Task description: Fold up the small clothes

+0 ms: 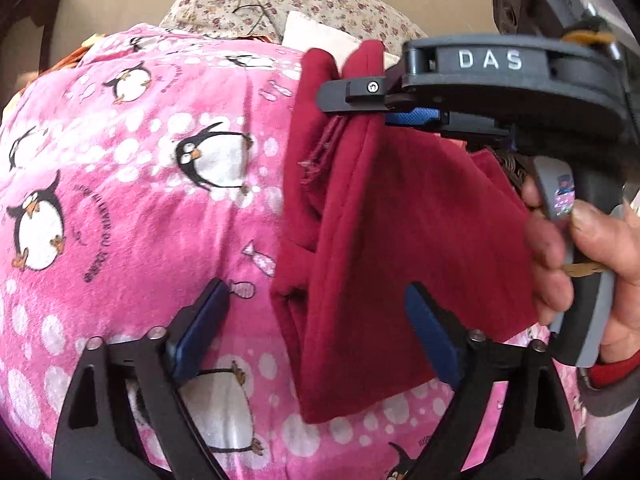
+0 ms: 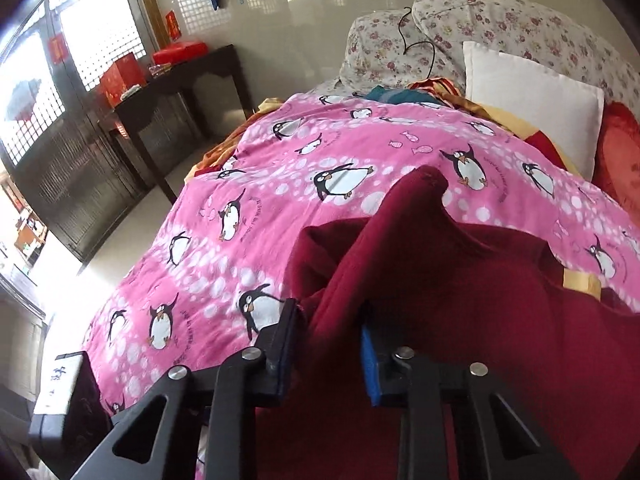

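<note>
A small dark red garment (image 1: 384, 216) hangs over the pink penguin blanket (image 1: 140, 200). In the left wrist view my right gripper (image 1: 360, 100) comes in from the right and is shut on the garment's upper edge, lifting it. My left gripper (image 1: 316, 320) is open, its blue pads on either side of the garment's lower part, not pinching it. In the right wrist view the red garment (image 2: 440, 280) drapes between and over the right gripper (image 2: 332, 344), whose jaws are closed on a fold of it.
The pink blanket (image 2: 280, 200) covers a bed. A white pillow (image 2: 532, 92) and floral pillows (image 2: 500, 24) lie at the head. A dark wooden table (image 2: 176, 92) with red boxes stands to the left, by a window. A red cushion (image 2: 620, 152) sits at right.
</note>
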Demonstrator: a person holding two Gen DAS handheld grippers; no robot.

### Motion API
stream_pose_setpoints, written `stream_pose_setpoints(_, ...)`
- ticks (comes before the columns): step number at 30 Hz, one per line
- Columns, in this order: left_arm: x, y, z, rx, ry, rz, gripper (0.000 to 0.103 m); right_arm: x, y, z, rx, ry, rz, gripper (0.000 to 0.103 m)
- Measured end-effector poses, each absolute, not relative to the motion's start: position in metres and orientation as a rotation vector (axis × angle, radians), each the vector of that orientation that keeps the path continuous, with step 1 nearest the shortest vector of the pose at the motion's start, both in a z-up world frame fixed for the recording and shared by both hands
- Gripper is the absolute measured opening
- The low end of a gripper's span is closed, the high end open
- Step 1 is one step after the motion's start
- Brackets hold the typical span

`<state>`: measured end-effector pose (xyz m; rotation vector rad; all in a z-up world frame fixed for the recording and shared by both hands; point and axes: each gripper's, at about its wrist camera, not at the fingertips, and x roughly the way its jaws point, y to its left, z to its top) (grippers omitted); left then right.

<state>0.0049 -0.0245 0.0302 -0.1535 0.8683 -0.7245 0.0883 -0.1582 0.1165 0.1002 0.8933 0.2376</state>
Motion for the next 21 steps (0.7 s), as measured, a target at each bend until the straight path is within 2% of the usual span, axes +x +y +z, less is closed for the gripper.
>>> stream_pose_setpoints(2, -0.004, -0.035, 0.033, -0.104, 0.859, -0.712, 0.094, 0.087, -0.159, 0.116, 0.11, 0.895, 0.242, 0.02)
stream_pose_setpoints(7, -0.001, -0.033, 0.032, -0.141, 0.864, -0.731, 0.094, 0.084, -0.16, 0.114, 0.14, 0.884, 0.242, 0.021)
stream_pose_setpoints(8, 0.0, -0.032, 0.032, -0.152, 0.865, -0.733, 0.094, 0.084, -0.158, 0.114, 0.134, 0.887, 0.234, 0.024)
stream_pose_setpoints(10, 0.001, -0.032, 0.032, -0.15, 0.865, -0.732, 0.094, 0.086, -0.152, 0.113, 0.116, 0.9, 0.22, 0.053)
stream_pose_setpoints(17, -0.001, -0.032, 0.031, -0.15, 0.863, -0.738, 0.094, 0.107, -0.131, 0.1, 0.04, 0.973, 0.172, 0.058)
stream_pose_setpoints(21, -0.004, -0.027, 0.031, -0.144, 0.864, -0.738, 0.094, 0.114, -0.12, 0.097, -0.006, 0.994, 0.159, 0.075)
